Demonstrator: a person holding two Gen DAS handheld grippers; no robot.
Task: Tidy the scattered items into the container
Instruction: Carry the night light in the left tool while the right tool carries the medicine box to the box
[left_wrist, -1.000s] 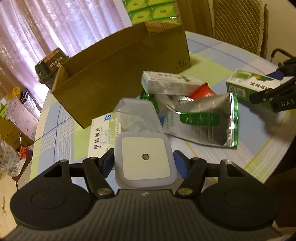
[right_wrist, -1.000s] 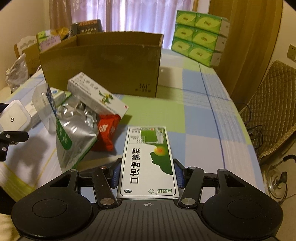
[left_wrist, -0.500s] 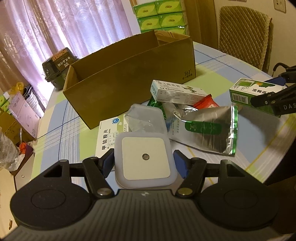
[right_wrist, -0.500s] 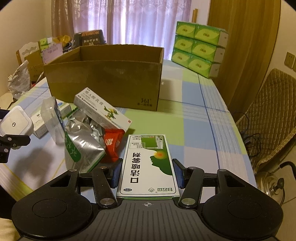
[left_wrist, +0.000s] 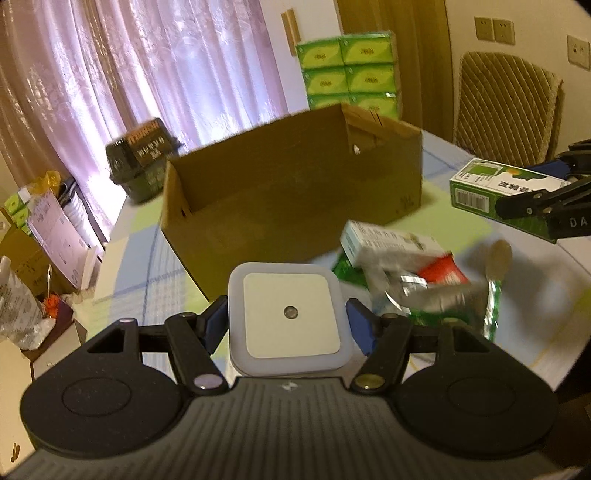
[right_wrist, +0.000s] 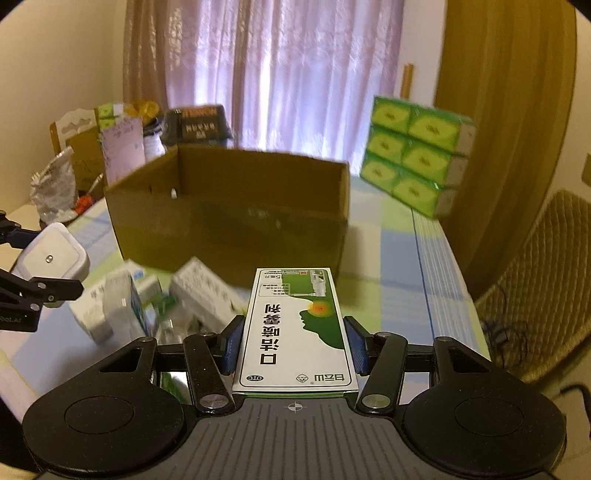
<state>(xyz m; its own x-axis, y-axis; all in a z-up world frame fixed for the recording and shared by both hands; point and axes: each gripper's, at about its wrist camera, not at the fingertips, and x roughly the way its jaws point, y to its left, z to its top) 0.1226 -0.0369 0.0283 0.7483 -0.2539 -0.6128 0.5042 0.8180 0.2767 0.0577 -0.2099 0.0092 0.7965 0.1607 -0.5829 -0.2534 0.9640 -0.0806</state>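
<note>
An open brown cardboard box (left_wrist: 295, 177) (right_wrist: 236, 214) stands on the table, its inside hidden from here. My left gripper (left_wrist: 286, 325) is shut on a white square night light (left_wrist: 290, 317), held above the table short of the box's near wall. My right gripper (right_wrist: 293, 341) is shut on a green and white medicine box (right_wrist: 295, 328), also lifted. Each held item shows in the other view: the night light (right_wrist: 51, 254) at left, the medicine box (left_wrist: 506, 195) at right. Below lie a white carton (left_wrist: 388, 243), a red sachet (left_wrist: 441, 271) and a silver foil pouch (left_wrist: 443, 299).
Stacked green tissue packs (right_wrist: 417, 166) sit behind the box at the right. A black container (left_wrist: 142, 160) stands behind it at the left. A wicker chair (left_wrist: 506, 107) is beyond the table's right edge. Bags and cartons (left_wrist: 33, 266) crowd the floor at left.
Both grippers have risen and tilted up toward the cardboard box, each still holding its item. The box now looks closer and the scattered pile has dropped lower in both views.
</note>
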